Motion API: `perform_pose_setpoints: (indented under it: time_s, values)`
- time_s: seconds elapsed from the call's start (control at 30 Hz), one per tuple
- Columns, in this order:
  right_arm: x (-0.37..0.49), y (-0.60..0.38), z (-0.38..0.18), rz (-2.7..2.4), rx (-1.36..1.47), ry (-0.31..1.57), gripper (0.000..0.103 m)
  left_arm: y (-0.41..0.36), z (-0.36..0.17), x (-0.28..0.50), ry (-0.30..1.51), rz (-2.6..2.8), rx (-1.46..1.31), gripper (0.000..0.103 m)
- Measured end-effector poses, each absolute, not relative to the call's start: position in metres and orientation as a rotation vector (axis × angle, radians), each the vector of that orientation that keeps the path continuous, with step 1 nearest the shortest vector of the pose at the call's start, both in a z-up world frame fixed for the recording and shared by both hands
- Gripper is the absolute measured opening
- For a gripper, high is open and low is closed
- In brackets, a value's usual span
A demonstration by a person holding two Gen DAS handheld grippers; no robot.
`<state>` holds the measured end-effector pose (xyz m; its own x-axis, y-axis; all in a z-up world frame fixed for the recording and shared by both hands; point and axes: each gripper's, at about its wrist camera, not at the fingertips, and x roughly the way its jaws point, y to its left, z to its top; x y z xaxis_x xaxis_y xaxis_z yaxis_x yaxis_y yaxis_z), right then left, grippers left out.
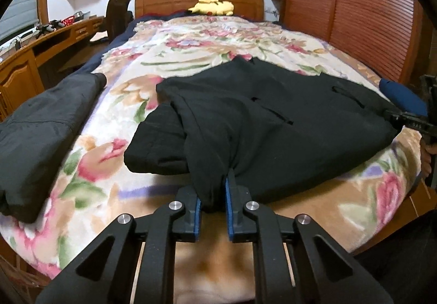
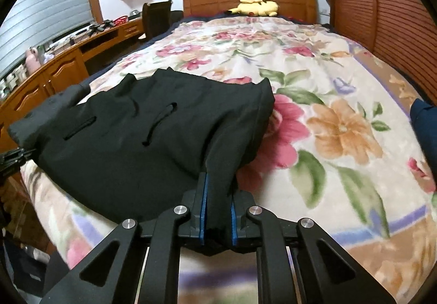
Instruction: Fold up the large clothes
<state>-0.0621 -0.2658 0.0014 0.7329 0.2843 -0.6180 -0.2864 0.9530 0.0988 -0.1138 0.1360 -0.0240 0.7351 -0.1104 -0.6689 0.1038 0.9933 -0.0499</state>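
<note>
Left gripper: my left gripper (image 1: 213, 201) is clamped narrow on a bunched near corner of the black garment (image 1: 273, 118), cloth pinched between the blue pads.
Right gripper: my right gripper (image 2: 217, 211) grips the other near corner the same way, a tongue of black cloth pressed between its pads.
Garment: it lies across the near part of the bed, on the floral blanket (image 1: 218, 42), already doubled in places, with a drawstring (image 2: 161, 121) and a pocket slit (image 2: 80, 126) facing up.
Step in hand: I judge this a fold in progress, both near corners held ready to carry toward the far edge.
Next move: it calls for lifting both corners level and together, so the hem stays straight, then laying them down on the far edge.
Edges: the foot of the bed is just beneath my grippers.
Open room: much bare blanket beyond the garment, up to the yellow plush toy (image 1: 214, 7) at the headboard.
Left side: a second dark garment (image 1: 46, 124) lies near, apart from mine.
</note>
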Motion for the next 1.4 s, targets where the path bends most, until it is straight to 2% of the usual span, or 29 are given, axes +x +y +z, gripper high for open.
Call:
perform_pose_setpoints:
  time_s: [0.23,0.57,0.63,0.67,0.7,0.8,0.9,1.4]
  values:
    - [-0.103,-0.271,0.008,0.344,-0.091,0.657,0.013,0.136,-0.018,-0.156,0.702,-0.145,-0.020,0.014]
    - [-0.107,-0.279,0.000,0.305,-0.132,0.660,0.020,0.128,-0.017,-0.155,0.712,-0.080,0.000,0.020]
    - [-0.106,-0.280,0.007,0.270,-0.130,0.633,0.026,0.128,-0.018,-0.157,0.713,-0.067,-0.002,0.029]
    - [-0.107,-0.281,0.009,0.249,-0.127,0.618,0.032,0.129,-0.016,-0.159,0.704,-0.065,-0.005,0.033]
    - [-0.107,-0.282,0.012,0.228,-0.122,0.601,0.040,0.130,-0.015,-0.161,0.697,-0.066,-0.009,0.042]
    - [-0.110,-0.279,0.018,0.197,-0.121,0.553,0.049,0.133,-0.010,-0.168,0.663,-0.061,-0.010,0.053]
    - [-0.111,-0.268,0.015,0.210,-0.128,0.534,0.051,0.132,-0.009,-0.174,0.644,-0.052,0.011,0.082]
    - [-0.110,-0.142,-0.004,0.478,-0.225,0.536,0.053,0.140,-0.024,-0.174,0.659,-0.009,-0.036,0.083]
